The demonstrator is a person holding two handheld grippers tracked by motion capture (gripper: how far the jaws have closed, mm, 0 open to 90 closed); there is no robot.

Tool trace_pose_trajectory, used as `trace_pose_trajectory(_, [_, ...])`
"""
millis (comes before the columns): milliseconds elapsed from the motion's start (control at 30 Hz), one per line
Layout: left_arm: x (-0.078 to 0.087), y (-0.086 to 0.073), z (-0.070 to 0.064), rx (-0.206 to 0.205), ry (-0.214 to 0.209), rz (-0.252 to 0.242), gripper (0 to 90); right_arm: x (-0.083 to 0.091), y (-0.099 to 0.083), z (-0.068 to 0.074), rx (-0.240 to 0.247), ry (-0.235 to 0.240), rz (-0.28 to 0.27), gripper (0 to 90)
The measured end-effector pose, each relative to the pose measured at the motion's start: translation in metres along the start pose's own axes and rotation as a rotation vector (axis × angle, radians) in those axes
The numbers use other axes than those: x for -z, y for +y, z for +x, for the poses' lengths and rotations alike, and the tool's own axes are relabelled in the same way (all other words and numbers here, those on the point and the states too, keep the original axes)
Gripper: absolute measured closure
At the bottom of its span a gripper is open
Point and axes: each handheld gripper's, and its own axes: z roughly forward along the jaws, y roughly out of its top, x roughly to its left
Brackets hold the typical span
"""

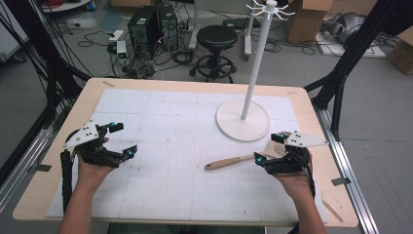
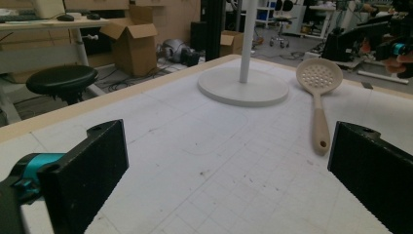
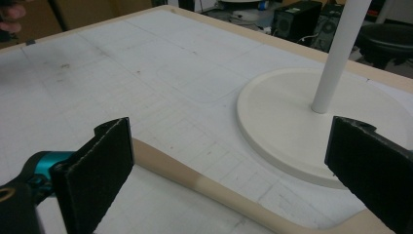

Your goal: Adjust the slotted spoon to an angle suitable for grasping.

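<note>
A beige slotted spoon [image 1: 229, 162] lies on the white mat [image 1: 170, 131], handle pointing left. Its round perforated head [image 2: 319, 75] is clear in the left gripper view. My right gripper [image 1: 270, 147] is open just above the spoon's head end. In the right gripper view the right gripper [image 3: 233, 146] has its jaws wide apart, and the spoon's handle [image 3: 195, 183] runs between them. My left gripper [image 1: 124, 139] is open and holds nothing, over the mat's left side, far from the spoon. The left gripper [image 2: 229, 170] looks across bare mat toward the spoon.
A white hook stand rises at the back right on a round base [image 1: 242, 120], its pole [image 1: 255, 63] just beyond the right gripper. The wooden table edge [image 1: 195, 84] frames the mat. A black stool [image 1: 216, 36], computers and boxes sit on the floor behind.
</note>
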Motion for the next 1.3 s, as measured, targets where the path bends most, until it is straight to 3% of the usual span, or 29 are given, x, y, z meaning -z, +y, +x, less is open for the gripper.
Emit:
trace_pose_trajectory(100, [0.0, 0.0, 0.0, -0.002, 0.002, -0.001, 1.7, -0.001, 0.001, 0.001, 0.007, -0.006, 0.004, 7.0])
trace_pose_trajectory(133, [0.0, 0.0, 0.0, -0.002, 0.0, -0.003, 1.6, 0.0, 0.002, 0.001, 0.016, -0.009, 0.012, 17.9])
trace_pose_trajectory(333, [-0.001, 0.0, -0.001, -0.005, -0.003, 0.01, 1.7, 0.0, 0.0, -0.004, 0.006, -0.046, 0.048, 36.6])
trace_pose_trajectory(467, [-0.001, 0.0, -0.001, -0.009, -0.002, 0.011, 1.7, -0.008, -0.001, -0.008, 0.002, -0.087, 0.096, 42.9])
trace_pose_trajectory(533, [0.0, 0.001, 0.0, -0.014, 0.003, 0.01, 1.7, -0.02, -0.002, -0.013, -0.012, -0.105, 0.159, 52.3])
trace_pose_trajectory(667, [0.001, 0.001, 0.0, -0.013, 0.004, 0.007, 1.7, -0.031, -0.003, -0.017, -0.009, -0.138, 0.206, 60.9])
trace_pose_trajectory(733, [0.002, 0.001, 0.0, -0.016, 0.003, 0.009, 1.7, -0.041, -0.004, -0.02, -0.014, -0.162, 0.257, 68.6])
trace_pose_trajectory(767, [0.002, 0.001, -0.001, -0.019, 0.003, 0.014, 1.7, -0.041, -0.004, -0.02, -0.014, -0.162, 0.257, 68.6])
trace_pose_trajectory(800, [0.001, 0.001, -0.001, -0.022, -0.002, 0.015, 1.7, -0.046, -0.006, -0.021, -0.011, -0.179, 0.298, 71.2])
trace_pose_trajectory(900, [0.0, 0.001, -0.001, -0.023, -0.006, 0.019, 1.7, -0.051, -0.008, -0.021, 0.004, -0.2, 0.347, 76.4])
trace_pose_trajectory(1300, [-0.001, 0.001, -0.001, -0.027, -0.004, 0.03, 1.7, -0.06, -0.014, -0.029, -0.01, -0.219, 0.414, 86.1])
